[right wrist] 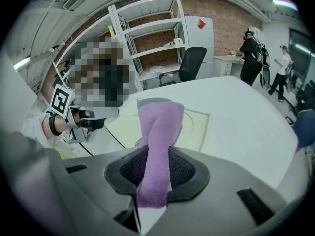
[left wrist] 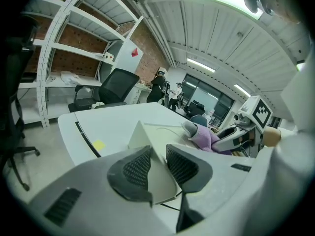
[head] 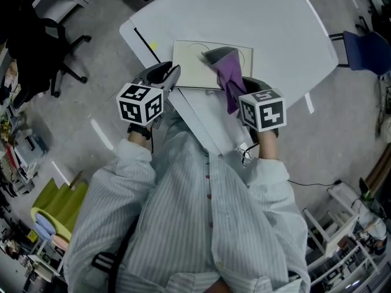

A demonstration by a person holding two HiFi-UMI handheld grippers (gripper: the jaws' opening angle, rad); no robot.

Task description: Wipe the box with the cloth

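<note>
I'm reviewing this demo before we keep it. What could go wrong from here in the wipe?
The left gripper pinches only one corner of the box, so a firm stroke could pivot the box or pull it free. The right gripper holds the cloth as a narrow bunched strip, which might slip out or wipe only a thin stripe. The box also lies near the table edge, so a shove could push it off.
</note>
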